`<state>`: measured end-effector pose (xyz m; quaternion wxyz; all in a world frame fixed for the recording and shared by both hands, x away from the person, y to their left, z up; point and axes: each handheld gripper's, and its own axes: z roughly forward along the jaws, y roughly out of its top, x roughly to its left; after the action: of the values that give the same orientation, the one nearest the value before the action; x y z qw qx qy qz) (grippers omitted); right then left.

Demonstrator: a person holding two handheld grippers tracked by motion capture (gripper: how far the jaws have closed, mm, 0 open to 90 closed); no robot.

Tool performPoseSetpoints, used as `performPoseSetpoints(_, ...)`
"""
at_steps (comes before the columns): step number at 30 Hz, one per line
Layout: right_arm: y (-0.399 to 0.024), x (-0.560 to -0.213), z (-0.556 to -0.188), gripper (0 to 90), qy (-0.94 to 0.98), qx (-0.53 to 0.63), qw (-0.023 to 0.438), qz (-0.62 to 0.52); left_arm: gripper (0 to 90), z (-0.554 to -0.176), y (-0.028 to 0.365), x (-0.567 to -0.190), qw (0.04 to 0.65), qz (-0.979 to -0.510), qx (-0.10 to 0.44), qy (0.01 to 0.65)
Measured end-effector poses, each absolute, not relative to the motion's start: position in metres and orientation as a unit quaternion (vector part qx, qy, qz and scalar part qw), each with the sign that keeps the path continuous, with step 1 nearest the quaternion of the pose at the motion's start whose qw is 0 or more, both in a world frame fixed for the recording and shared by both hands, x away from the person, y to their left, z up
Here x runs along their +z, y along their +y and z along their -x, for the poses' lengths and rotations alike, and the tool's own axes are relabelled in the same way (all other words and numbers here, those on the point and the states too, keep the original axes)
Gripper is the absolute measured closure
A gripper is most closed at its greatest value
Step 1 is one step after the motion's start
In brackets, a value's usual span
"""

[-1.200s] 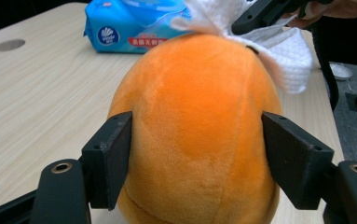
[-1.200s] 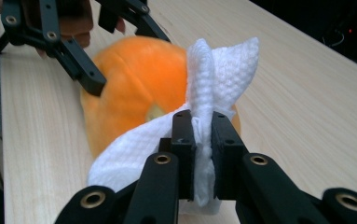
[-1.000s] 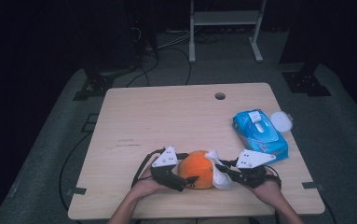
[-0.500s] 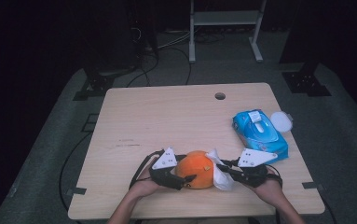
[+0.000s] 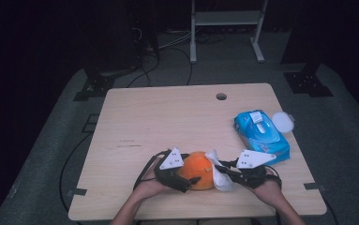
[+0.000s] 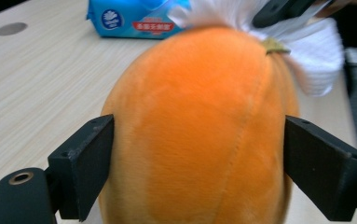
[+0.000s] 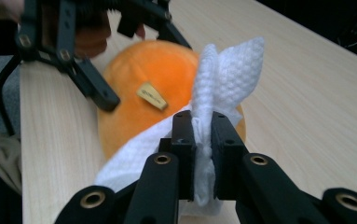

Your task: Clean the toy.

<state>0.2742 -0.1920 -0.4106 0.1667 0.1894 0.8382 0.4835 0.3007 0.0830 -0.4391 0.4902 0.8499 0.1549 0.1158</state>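
Plush orange pumpkin at near table edge, clasped between left gripper jaws just re-spread and pressing both flanks. White wet wipe pinched tight in closed right gripper, draped against pumpkin's stem end. Blue wipes pack lying just beyond, lid flipped open.

the tabletop lies bare from nine through twelve o'clock of the orange plush pumpkin, so a gripper could pass there freely; a small round hole sits flush near the far edge. at one to two o'clock the blue wipes pack with its white lid blocks the right side. at the near edge the left gripper, right gripper and white wipe crowd the pumpkin, leaving little gap.
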Motion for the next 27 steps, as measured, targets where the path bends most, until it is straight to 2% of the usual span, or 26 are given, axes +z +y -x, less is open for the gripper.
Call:
performPoseSetpoints(6,-0.187,-0.409,-0.275,80.8,0.839,0.486,0.163,-0.181,20.4,-0.3,0.091,-0.44,0.492,-0.85,0.111,0.152)
performPoseSetpoints(15,-0.203,-0.417,-0.282,80.8,0.836,0.48,0.162,-0.211,21.3,-0.3,0.095,-0.442,0.493,-0.852,0.102,0.144)
performPoseSetpoints(21,-0.198,-0.416,-0.281,80.8,0.838,0.486,0.15,-0.198,7.5,-0.307,0.097,-0.435,0.508,-0.842,0.067,0.168)
performPoseSetpoints(24,-0.198,-0.415,-0.281,80.8,0.832,0.494,0.146,-0.204,6.7,-0.308,0.09,-0.44,0.501,-0.845,0.075,0.173)
performPoseSetpoints(25,-0.197,-0.414,-0.282,80.7,0.831,0.496,0.147,-0.204,10.2,-0.307,0.089,-0.44,0.503,-0.844,0.084,0.169)
performPoseSetpoints(27,-0.195,-0.412,-0.284,80.8,0.826,0.503,0.148,-0.206,22.7,-0.304,0.088,-0.437,0.508,-0.838,0.113,0.167)
